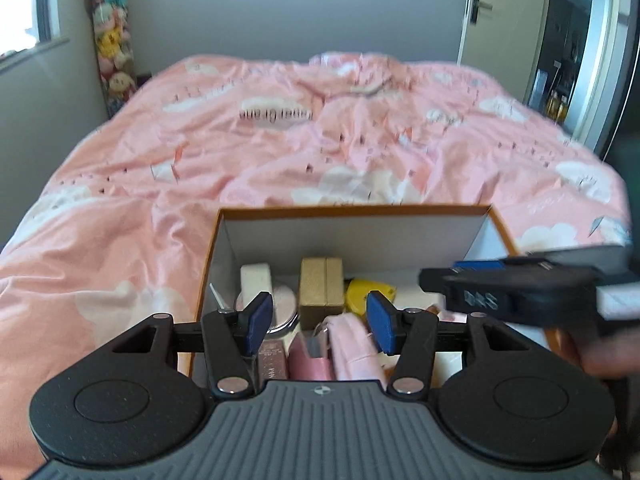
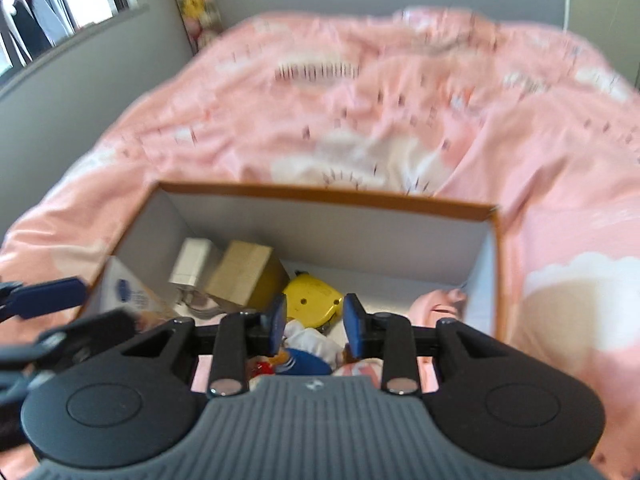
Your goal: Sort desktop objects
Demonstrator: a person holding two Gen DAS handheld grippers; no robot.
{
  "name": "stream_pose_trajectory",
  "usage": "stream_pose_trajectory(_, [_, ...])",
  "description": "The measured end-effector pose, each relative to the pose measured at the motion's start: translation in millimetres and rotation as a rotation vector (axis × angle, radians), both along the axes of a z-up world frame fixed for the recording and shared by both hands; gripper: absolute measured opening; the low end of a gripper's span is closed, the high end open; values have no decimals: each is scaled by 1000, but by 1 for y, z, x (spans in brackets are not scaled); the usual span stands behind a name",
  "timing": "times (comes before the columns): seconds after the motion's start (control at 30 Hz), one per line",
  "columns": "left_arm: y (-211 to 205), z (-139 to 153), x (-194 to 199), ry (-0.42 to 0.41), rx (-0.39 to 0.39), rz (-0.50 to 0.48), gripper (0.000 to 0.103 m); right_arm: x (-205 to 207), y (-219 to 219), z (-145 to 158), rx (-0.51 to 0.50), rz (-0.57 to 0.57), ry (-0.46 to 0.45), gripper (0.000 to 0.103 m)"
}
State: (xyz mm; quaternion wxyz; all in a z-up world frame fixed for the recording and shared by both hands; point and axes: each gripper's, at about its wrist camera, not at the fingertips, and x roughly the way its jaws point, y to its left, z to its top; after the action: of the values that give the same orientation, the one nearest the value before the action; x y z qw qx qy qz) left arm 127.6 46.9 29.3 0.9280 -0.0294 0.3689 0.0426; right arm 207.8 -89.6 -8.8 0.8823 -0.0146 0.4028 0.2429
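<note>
Pink bedspread bears one orange-rimmed box; two grippers above.

An open cardboard box with orange rim and white inner walls sits on the bed. Inside lie a yellow tape measure, a tan wooden block, a white block and pink items, jumbled together.

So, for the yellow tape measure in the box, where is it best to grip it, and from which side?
Probably from above, across its two curved side edges. The yellow tape measure lies flat on the floor of the box with its broad face up, so only the edges offer opposing surfaces. The gold box crowds its left side; the right is freer.
</note>
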Motion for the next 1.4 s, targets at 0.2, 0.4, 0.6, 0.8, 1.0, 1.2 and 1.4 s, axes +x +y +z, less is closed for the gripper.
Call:
stream_pose_trajectory(0.2, [-13, 13, -19, -78, 4, 21, 61, -60, -27, 25, 69, -99, -142, 34])
stream_pose_trajectory(0.4, [-24, 16, -41, -145, 3, 46, 67, -106, -43, 27, 90, -174, -214, 34])
stream_pose_trajectory(0.6, [-31, -5, -52, -146, 13, 81, 68, -135, -60, 23, 24, -216, -355, 43])
stream_pose_trajectory(0.8, [-32, -32, -57, -150, 53, 130, 74, -134, -71, 2, 10, -213, -335, 50])
stream_pose_trajectory(1.0, [-36, -49, -60, -132, 110, 120, 76, -135, -66, -16, -9, -180, -319, 50])
stream_pose_trajectory(1.2, [-34, -62, -62, -109, 118, 134, 78, -133, -58, -28, -28, -152, -291, 51])
stream_pose_trajectory(1.4, [-35, -66, -61, -115, 138, 143, 87, -137, -56, -32, -24, -136, -298, 51])
